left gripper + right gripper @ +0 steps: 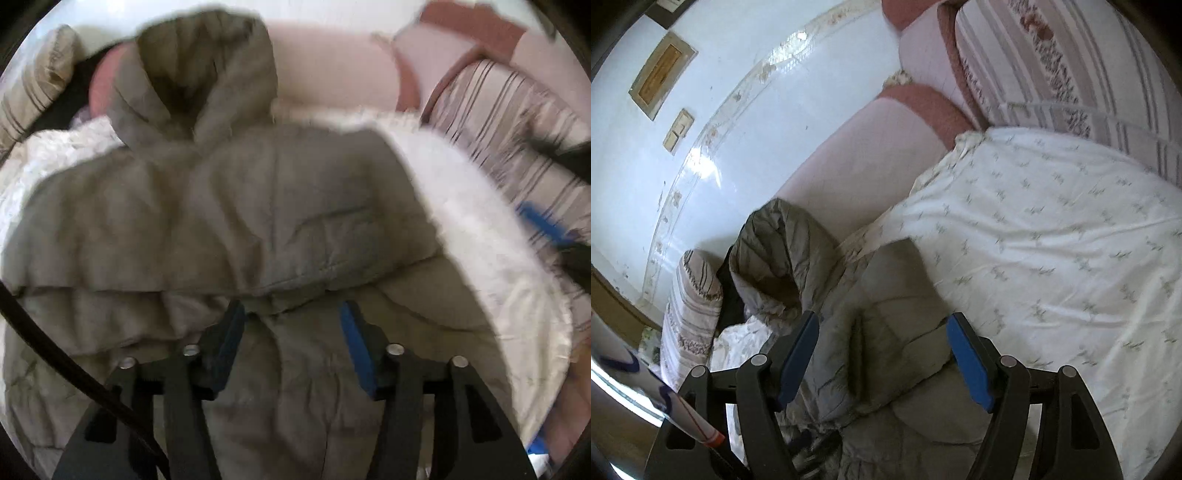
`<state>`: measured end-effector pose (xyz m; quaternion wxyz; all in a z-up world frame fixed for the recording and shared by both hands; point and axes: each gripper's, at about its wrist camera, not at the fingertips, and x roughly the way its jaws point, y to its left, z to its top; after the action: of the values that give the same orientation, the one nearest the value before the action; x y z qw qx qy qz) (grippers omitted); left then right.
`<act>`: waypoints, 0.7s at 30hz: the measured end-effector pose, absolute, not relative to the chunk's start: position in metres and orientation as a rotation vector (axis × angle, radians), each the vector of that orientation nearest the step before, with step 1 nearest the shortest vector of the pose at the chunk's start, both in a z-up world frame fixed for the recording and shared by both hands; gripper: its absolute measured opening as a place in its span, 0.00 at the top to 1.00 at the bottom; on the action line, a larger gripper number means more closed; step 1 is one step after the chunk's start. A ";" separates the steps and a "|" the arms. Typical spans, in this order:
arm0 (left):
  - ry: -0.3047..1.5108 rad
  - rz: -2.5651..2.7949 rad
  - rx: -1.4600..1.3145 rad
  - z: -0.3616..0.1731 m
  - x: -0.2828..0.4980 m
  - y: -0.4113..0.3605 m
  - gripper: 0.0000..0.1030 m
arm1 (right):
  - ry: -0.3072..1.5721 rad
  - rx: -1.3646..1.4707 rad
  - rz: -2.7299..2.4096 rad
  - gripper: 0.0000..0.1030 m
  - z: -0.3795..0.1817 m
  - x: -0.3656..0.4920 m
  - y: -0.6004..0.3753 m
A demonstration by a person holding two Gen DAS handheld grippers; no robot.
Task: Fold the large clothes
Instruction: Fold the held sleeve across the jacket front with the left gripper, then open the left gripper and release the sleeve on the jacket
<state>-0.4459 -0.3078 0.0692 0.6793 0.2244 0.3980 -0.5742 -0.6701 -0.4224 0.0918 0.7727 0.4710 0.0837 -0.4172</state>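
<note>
Both tongs, left (pixel 291 314) and right (pixel 882 328), gape apart over the puffy grey coat (pixel 240 221).

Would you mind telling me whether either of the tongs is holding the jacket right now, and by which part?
Nothing is held: the left tongs and right tongs both stand open over the grey puffer jacket.

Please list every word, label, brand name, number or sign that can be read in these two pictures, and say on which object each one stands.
No text can be read in either view.
Padded grey jacket: no label or brand shows.
White bedsheet: only a small repeated leaf print, no letters.
Framed plate on the wall: too small and blurred to read.
White object with blue curves: the marks form no legible letters.
</note>
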 end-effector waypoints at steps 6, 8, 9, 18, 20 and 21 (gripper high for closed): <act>0.695 -1.072 0.276 0.117 -0.355 -0.245 0.27 | 0.303 1.153 -0.743 0.26 0.051 -0.622 -0.426; 0.730 -0.977 0.209 0.111 -0.310 -0.233 0.27 | 0.318 1.179 -0.696 0.28 0.039 -0.609 -0.425; 0.754 -0.941 0.168 0.106 -0.291 -0.228 0.27 | 0.325 1.183 -0.679 0.29 0.035 -0.603 -0.425; 0.865 -0.802 0.305 0.041 -0.239 -0.257 0.24 | 0.520 1.053 -0.831 0.75 0.018 -0.554 -0.427; 0.838 -0.782 0.375 0.039 -0.249 -0.264 0.24 | 0.591 0.972 -0.895 0.75 0.020 -0.541 -0.423; 0.825 -0.777 0.399 0.038 -0.251 -0.266 0.24 | 0.607 0.954 -0.910 0.76 0.019 -0.538 -0.423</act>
<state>-0.2512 -0.2661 0.0383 0.8250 0.1876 0.3880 -0.3657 -0.5381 -0.4226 0.0191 0.7480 0.4363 0.2777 -0.4160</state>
